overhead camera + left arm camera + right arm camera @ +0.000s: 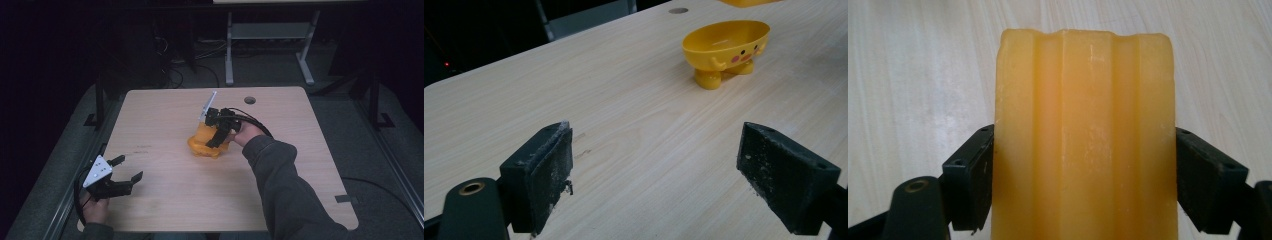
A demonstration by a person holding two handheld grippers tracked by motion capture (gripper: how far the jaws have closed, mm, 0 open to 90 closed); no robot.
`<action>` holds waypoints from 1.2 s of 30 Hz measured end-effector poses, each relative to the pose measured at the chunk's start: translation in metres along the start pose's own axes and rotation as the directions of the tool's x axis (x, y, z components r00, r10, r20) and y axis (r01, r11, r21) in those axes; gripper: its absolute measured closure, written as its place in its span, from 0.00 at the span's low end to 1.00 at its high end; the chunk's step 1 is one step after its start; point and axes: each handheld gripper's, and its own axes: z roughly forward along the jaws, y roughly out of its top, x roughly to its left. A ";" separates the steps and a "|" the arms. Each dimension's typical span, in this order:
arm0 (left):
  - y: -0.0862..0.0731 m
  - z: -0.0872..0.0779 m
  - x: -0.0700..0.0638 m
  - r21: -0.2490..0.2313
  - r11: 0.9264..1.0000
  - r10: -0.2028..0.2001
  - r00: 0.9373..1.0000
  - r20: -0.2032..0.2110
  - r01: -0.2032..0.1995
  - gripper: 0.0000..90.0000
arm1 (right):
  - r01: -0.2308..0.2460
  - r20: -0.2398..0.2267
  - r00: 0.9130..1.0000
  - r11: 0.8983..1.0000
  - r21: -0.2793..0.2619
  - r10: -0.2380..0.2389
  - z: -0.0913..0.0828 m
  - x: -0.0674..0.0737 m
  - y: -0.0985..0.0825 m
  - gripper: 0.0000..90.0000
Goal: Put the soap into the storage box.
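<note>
Right gripper view: you hold a ridged orange-yellow soap bar point(1083, 135) pinched across its width, one black jaw flat against each long side; the grip sits low on the bar, so most of its length stands clear ahead of the jaws, which I judge leaves the free end ready to go down first. Wooden table point(913, 75) lies behind the bar; whether the bar touches it cannot be told from here.

High view: your right gripper point(220, 131) hangs over the yellow duck-faced dish point(202, 145) near the table's middle, jaws pointed downward; the bar itself is hard to separate from the dish in this view, both being the same colour; I judge you are at the point of lowering the soap into the dish, or holding it just above. Approach from above suits this, since the dish opens upward on its short feet.

Left gripper view: the dish point(726, 47) stands upright and apparently empty, well apart from your left gripper point(669, 175); those jaws are spread wide with nothing between them. In the high view the left gripper point(122, 172) rests near the table's near-left corner; likely parked there to keep clear of the right arm's path.

Risk, as judgement: the dish is light and unbraced; an off-centre landing may tip it.
</note>
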 end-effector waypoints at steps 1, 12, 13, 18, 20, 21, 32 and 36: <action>0.000 0.000 0.000 0.000 1.000 -0.001 1.000 0.000 0.001 0.15 | 0.001 -0.006 1.000 1.000 -0.001 -0.001 0.002 0.000 0.000 0.23; 0.000 0.000 0.000 -0.007 1.000 -0.014 1.000 -0.002 0.014 0.15 | 0.018 -0.022 1.000 1.000 0.016 -0.017 0.019 -0.001 0.006 0.23; 0.000 0.000 0.000 -0.008 1.000 -0.014 1.000 -0.001 0.014 0.15 | 0.021 -0.018 1.000 1.000 0.017 -0.020 0.020 -0.001 0.007 0.23; 0.000 0.000 0.000 -0.005 1.000 -0.007 1.000 0.002 0.007 0.15 | 0.047 -0.030 0.999 0.998 0.035 -0.046 0.028 -0.004 0.014 0.23; 0.000 0.000 0.000 -0.007 1.000 -0.007 1.000 0.000 0.007 0.15 | 0.056 -0.034 0.998 0.998 0.040 -0.055 0.031 -0.005 0.016 0.23; 0.000 0.000 0.000 -0.007 1.000 -0.013 1.000 0.000 0.013 0.15 | 0.060 -0.035 0.998 0.997 0.038 -0.058 0.032 -0.005 0.017 0.23; 0.000 -0.001 0.001 -0.011 1.000 -0.010 1.000 -0.002 0.010 0.15 | 0.087 -0.049 0.995 0.995 0.053 -0.084 0.040 -0.007 0.017 0.23; 0.000 -0.001 0.001 -0.009 1.000 -0.009 1.000 -0.001 0.009 0.15 | 0.074 -0.058 0.996 0.995 0.067 -0.071 0.044 -0.010 0.015 0.23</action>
